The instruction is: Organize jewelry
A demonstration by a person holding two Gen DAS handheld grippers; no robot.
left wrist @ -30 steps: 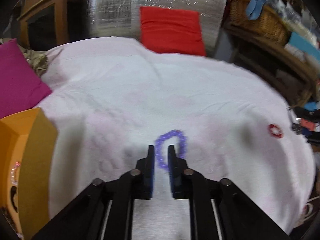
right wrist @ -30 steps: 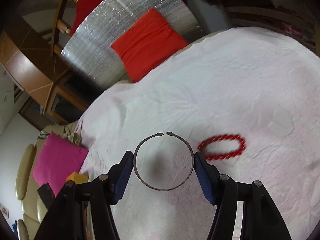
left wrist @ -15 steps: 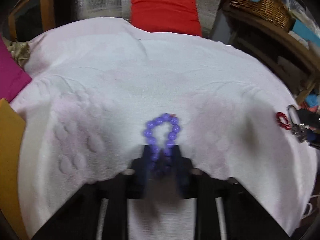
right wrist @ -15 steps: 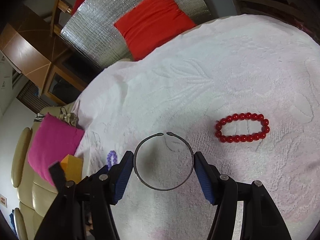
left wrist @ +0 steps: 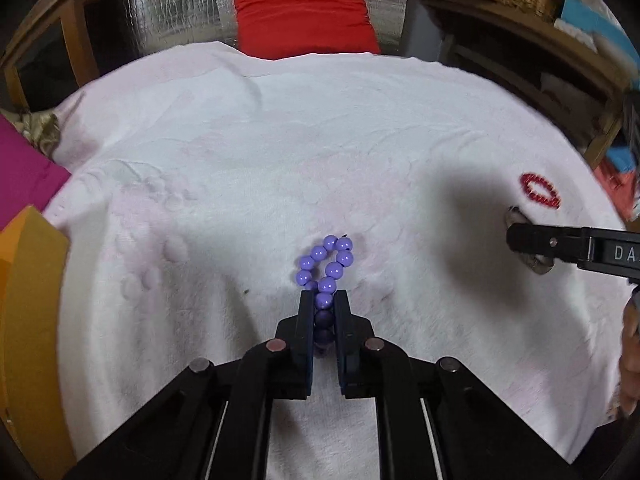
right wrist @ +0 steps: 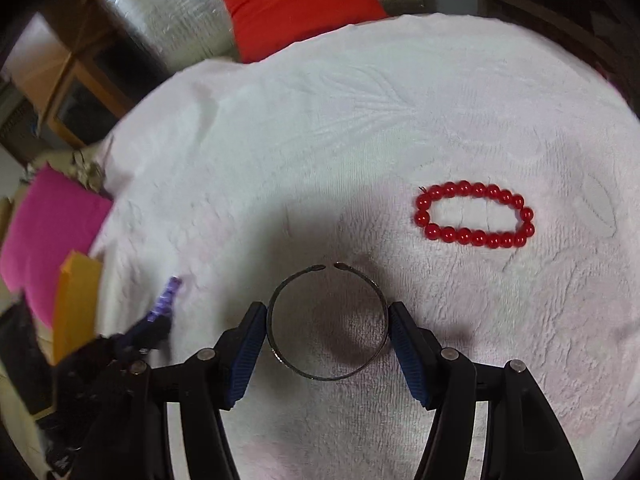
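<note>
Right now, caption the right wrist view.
Right tool shut on metal bangle; red bead bracelet beyond on white cloth.

- The left wrist camera is sitting just behind the left claw, looking forward and down along its fingers, close over the white cloth.
- The right wrist camera is looking the same way from behind the right claw, also close to the cloth.
- Both views are sharing the cloth, the red bracelet, the red cushion and the orange box.
- Each view is catching the other claw at its edge.
</note>
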